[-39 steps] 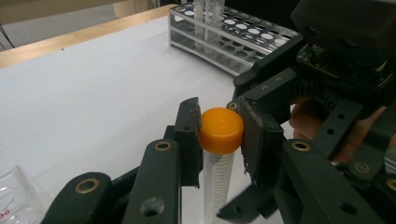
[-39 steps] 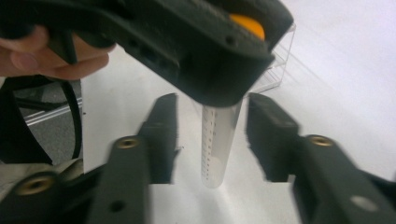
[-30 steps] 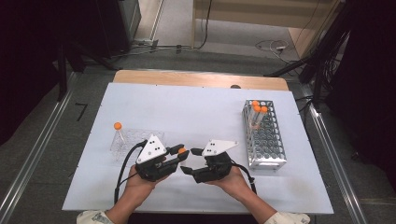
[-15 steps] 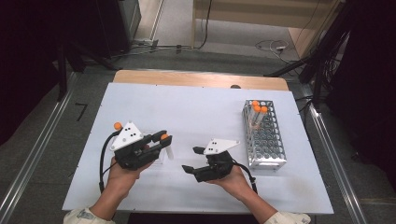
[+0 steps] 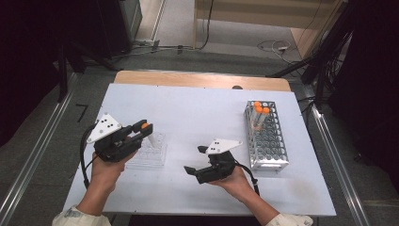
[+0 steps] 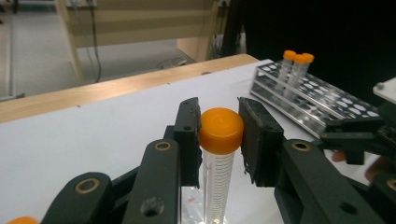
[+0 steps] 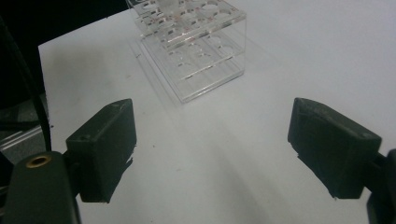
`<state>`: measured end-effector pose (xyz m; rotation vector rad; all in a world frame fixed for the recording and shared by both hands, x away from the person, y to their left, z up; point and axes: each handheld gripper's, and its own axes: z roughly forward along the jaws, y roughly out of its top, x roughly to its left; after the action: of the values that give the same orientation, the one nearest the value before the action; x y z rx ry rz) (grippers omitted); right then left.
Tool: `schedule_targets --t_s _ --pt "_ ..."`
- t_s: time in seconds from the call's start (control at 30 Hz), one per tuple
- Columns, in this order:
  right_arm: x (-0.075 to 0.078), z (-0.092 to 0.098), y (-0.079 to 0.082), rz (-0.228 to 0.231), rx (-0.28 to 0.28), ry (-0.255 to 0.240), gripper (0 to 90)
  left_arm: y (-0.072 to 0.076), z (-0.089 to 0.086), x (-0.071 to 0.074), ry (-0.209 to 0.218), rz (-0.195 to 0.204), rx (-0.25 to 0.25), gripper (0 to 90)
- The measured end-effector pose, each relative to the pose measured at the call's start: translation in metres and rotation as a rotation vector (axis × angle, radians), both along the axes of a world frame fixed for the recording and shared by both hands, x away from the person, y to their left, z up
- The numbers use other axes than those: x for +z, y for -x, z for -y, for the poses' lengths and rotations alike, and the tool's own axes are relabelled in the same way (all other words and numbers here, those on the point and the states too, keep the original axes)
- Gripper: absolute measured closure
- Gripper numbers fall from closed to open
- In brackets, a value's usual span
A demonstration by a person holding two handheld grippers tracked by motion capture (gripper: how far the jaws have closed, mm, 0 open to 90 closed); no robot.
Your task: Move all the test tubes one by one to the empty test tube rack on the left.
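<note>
The left gripper [image 5: 141, 129] holds a centrifuge tube [image 6: 217, 163] by its orange cap [image 6: 221, 130], the jaws pinched against the cap's two sides. In the left gripper view the tube hangs nearly upright between them, its long axis running down toward the clear acrylic rack [image 5: 149, 151]. From above, the tube's pale body slants from the jaws down to that rack's near-right corner, so the rack lies directly under and just ahead of the left jaws. Whether the tip already sits in a hole cannot be told.

The right gripper [image 5: 194, 160] rests well to the right of the clear rack, between it and the metal wire rack [image 5: 266, 141], where three more orange-capped tubes [image 5: 259, 109] stand at the far end. Its jaws stand wide with nothing between them, and they have just been opening. The right gripper view looks across bare white surface [image 7: 224, 154] toward the clear rack.

A second ago the two grippers sat tip to tip in front of the person, right of the clear rack. Since then the left hand has carried the tube leftward to that rack, while the right hand has kept its place. The left hand is plainly the nearer one for setting the tube into a hole.
</note>
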<state>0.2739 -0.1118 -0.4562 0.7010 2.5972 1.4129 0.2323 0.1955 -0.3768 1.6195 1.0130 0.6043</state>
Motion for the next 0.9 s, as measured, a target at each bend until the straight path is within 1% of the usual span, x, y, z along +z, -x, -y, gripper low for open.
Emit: schedule_targets --t_s 0.07,0.13,0.23,0.33,0.53,0.63,0.77,0.9 --pt "0.0 0.0 0.0 -0.004 -0.008 -0.001 12.7 0.0 -0.004 0.001 0.002 0.004 0.015 70.7" --pt "-0.001 0.0 -0.001 -0.003 -0.007 0.001 12.7 -0.001 -0.009 0.002 -0.006 0.009 0.036 70.7" --pt "-0.001 0.0 0.0 -0.003 -0.006 0.002 12.7 -0.002 -0.015 0.003 -0.007 0.014 0.066 70.7" --pt "-0.001 -0.001 -0.001 -0.006 -0.007 0.003 12.7 -0.005 -0.022 0.001 -0.017 0.014 0.1 70.6" --pt "-0.002 -0.001 -0.001 -0.006 -0.005 0.005 12.7 -0.01 -0.036 -0.002 -0.017 0.011 0.157 70.7" --pt "-0.002 -0.001 -0.001 -0.009 -0.005 0.005 12.7 -0.012 -0.04 -0.005 -0.021 0.021 0.185 70.6" --pt "-0.003 -0.002 -0.001 -0.011 -0.003 0.01 12.8 -0.017 -0.046 -0.01 -0.019 0.011 0.209 70.6" --pt "-0.003 -0.002 -0.001 -0.016 -0.004 0.01 12.8 -0.02 -0.047 -0.012 -0.04 0.014 0.228 70.6"
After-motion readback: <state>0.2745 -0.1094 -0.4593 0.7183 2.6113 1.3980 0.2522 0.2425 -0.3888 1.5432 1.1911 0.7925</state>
